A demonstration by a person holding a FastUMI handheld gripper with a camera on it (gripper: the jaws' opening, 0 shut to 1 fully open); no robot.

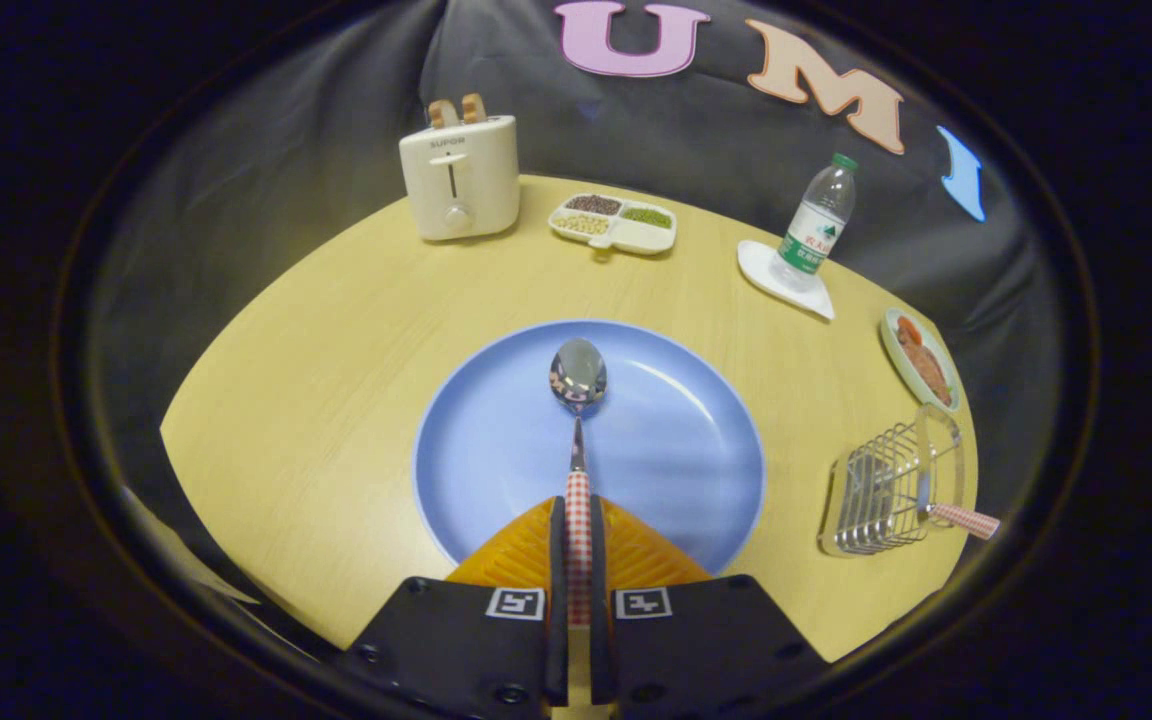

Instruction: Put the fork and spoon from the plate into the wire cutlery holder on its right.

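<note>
With your tool (pixel 577 560) closed tight on the spoon's (pixel 577 400) checked handle over the blue plate (pixel 676 450), and a matching handle already jutting from the wire cutlery holder (pixel 886 490) at the counter's (pixel 336 350) right edge, next carry the spoon there and lower it in.

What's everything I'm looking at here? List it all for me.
Table: one, pale wood, under everything.
Plate: one, blue, just ahead of the tongs.
Spoon: one, silver with checked red handle, over the plate, handle between the fingers.
Wire cutlery holder: one, silver, right of the plate; a checked red handle sticks out.
Toaster: one, cream, far left, holding toast.
Divided dish: one, white, beside the toaster, holding grains.
Water bottle: one, clear, green cap, on a white coaster.
Small food plate: one, greenish, beyond the holder.
Tongs: one, shut on the spoon handle.
</note>
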